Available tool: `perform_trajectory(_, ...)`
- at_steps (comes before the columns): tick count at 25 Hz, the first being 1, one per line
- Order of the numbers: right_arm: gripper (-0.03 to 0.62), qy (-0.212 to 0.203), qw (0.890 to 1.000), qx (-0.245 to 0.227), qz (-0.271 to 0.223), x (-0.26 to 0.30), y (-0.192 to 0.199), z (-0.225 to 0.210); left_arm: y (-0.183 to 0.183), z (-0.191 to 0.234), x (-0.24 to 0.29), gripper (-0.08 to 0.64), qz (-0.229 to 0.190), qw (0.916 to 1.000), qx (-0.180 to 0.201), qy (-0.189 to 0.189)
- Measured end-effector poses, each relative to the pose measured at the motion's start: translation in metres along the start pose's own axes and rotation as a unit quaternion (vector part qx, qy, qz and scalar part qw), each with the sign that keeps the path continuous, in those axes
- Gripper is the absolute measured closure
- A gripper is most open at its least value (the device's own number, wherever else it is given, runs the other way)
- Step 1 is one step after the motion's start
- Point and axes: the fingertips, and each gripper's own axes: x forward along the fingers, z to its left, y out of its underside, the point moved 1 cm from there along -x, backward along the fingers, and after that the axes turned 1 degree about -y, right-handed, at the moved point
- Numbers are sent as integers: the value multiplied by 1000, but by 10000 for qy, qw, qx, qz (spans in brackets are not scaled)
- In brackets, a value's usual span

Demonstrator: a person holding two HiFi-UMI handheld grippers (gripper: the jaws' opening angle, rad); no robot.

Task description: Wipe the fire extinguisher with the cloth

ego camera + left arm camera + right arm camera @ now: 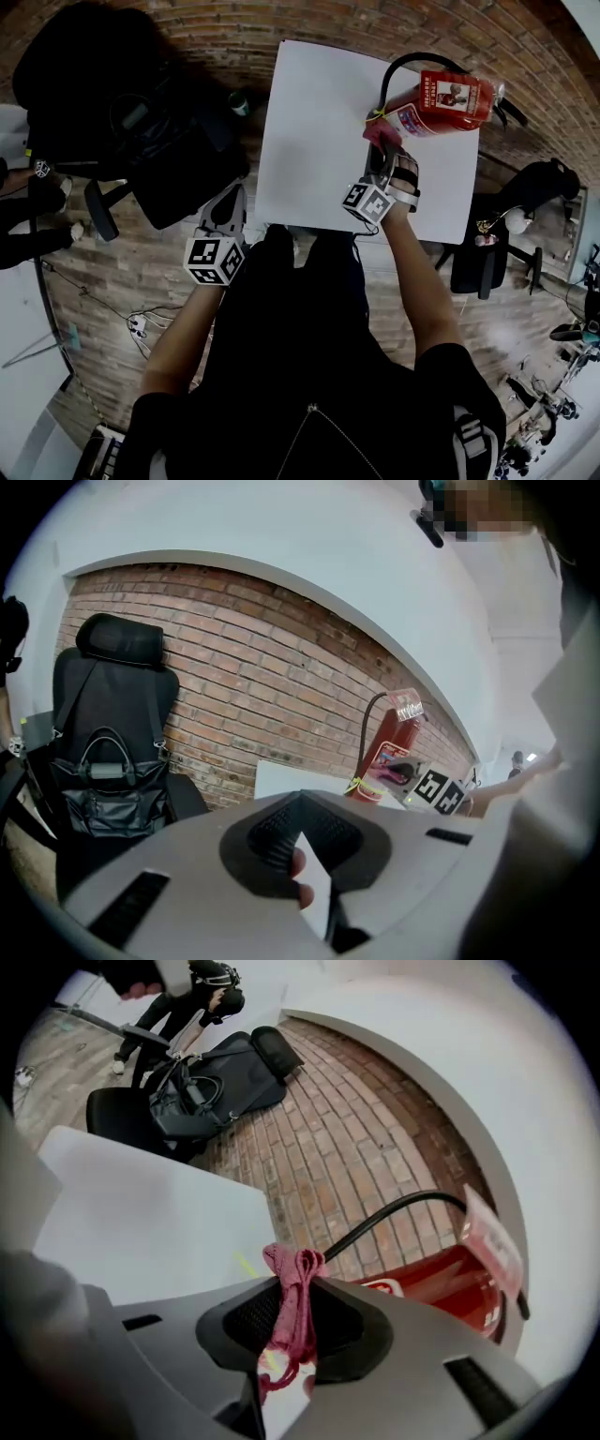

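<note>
A red fire extinguisher (450,101) with a black hose (398,67) stands at the far right corner of the white table (319,141). My right gripper (380,161) is shut on a bunched pink cloth (380,134), held right beside the extinguisher's lower body; contact cannot be told. In the right gripper view the cloth (292,1302) sticks up between the pads, with the extinguisher (441,1279) just beyond. My left gripper (225,211) hangs off the table's front left corner, shut on nothing. From the left gripper view the extinguisher (389,752) looks upright.
A black office chair with a black bag (141,122) stands left of the table, over a brick-patterned floor. Another dark chair (478,258) is at the right. A person's legs (28,211) show at the far left. A cable (141,323) lies on the floor.
</note>
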Motion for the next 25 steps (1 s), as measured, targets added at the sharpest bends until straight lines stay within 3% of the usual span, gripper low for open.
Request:
perform_trajectory(9,491,772,9964,244,270,-47,-29,-114,-17,-13,9,534,-190,9992,-56,343)
perform_trajectory(18,491,1072,9934,137,378,-50,-42,-147,-24,-6,14,534,-243,9987,-170,411)
perform_trajectory(25,491,1053,9919,118,693,-39,-46,-163,-24,-3,18,534,-265,9985,-271,400)
